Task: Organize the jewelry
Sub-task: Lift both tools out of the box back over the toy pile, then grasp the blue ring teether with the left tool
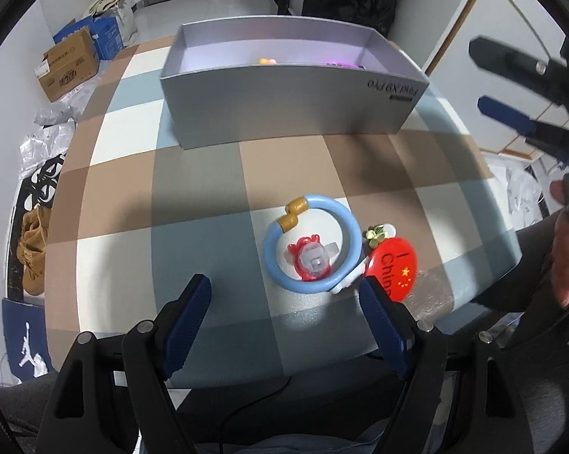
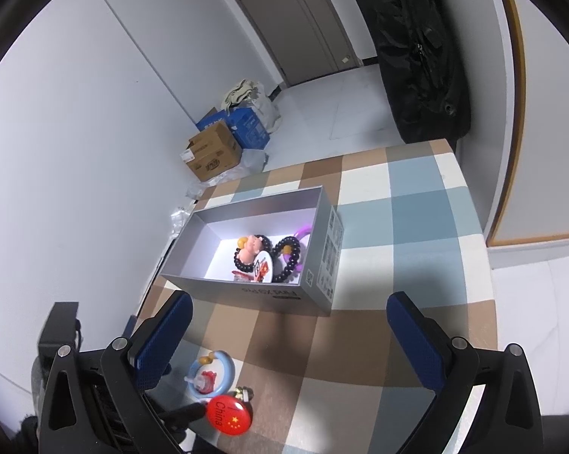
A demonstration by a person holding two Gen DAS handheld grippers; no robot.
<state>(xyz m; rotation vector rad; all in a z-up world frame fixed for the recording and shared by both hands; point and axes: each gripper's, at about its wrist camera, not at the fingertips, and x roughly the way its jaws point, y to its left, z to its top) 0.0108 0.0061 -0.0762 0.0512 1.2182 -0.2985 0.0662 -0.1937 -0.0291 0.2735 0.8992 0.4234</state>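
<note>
Left tool [image 1: 284, 295] spread wide, nothing between its pads, hovering just at six o'clock of the blue bracelet [image 1: 311, 243] on the checked surface [image 1: 193, 189]. A red charm [image 1: 310, 261] lies inside the ring; the red badge [image 1: 392, 265] touches it at three o'clock. Right tool [image 2: 290, 327] also spread, empty. Silver box [image 1: 284, 106] at twelve o'clock holds beads [image 2: 290, 259].
</note>
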